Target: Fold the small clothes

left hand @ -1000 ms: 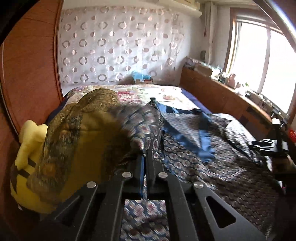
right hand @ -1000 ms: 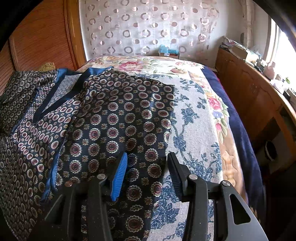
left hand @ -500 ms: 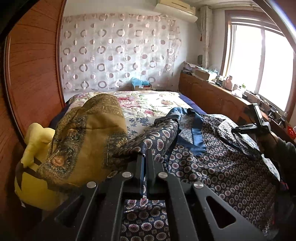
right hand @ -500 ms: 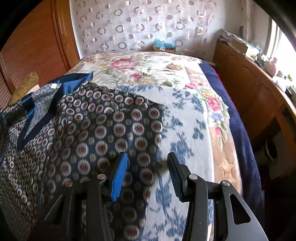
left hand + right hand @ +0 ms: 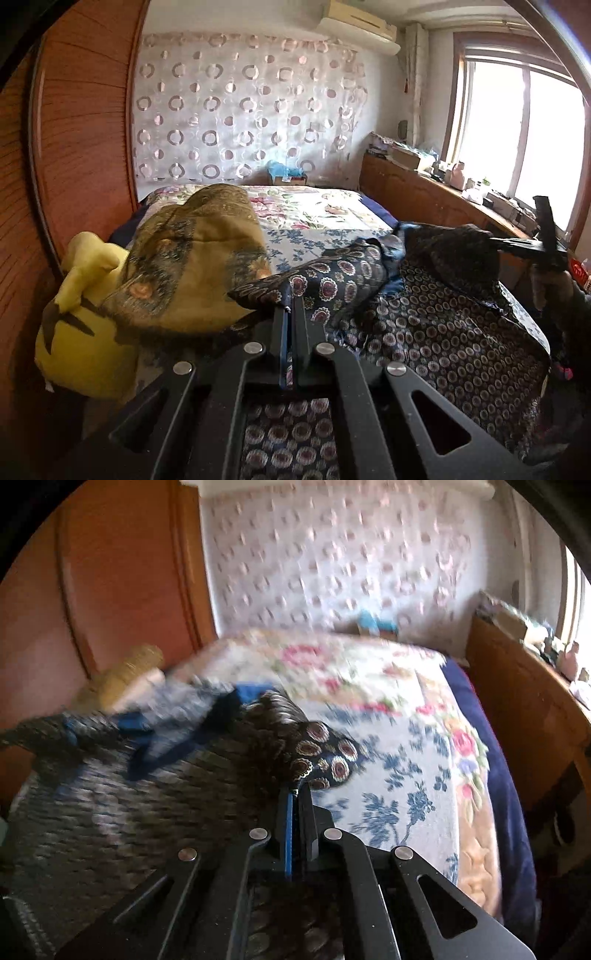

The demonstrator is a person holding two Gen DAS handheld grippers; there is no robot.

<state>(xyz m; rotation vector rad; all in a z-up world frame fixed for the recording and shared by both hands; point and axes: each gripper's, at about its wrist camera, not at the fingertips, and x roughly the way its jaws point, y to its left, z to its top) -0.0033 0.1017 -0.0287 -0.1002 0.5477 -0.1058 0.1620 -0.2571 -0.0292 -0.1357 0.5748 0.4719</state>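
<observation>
A dark navy garment (image 5: 443, 332) with a round medallion print and blue trim lies spread over the bed. My left gripper (image 5: 290, 310) is shut on one edge of it and holds that edge lifted. My right gripper (image 5: 295, 794) is shut on another edge of the same garment (image 5: 147, 794), which bunches up to its left with the blue trim (image 5: 177, 734) showing. The right gripper also shows at the right of the left wrist view (image 5: 546, 251), raised, with cloth hanging from it.
The bed has a floral cover (image 5: 399, 746). A gold patterned cloth (image 5: 199, 258) and a yellow plush toy (image 5: 85, 321) lie at the left by the wooden headboard (image 5: 81, 147). A wooden cabinet (image 5: 424, 199) with clutter runs along the right under the window.
My right gripper was open above the garment and has now shut on its edge and lifted it. My left gripper stays shut on the cloth and has risen; the garment is pulled up between both.
</observation>
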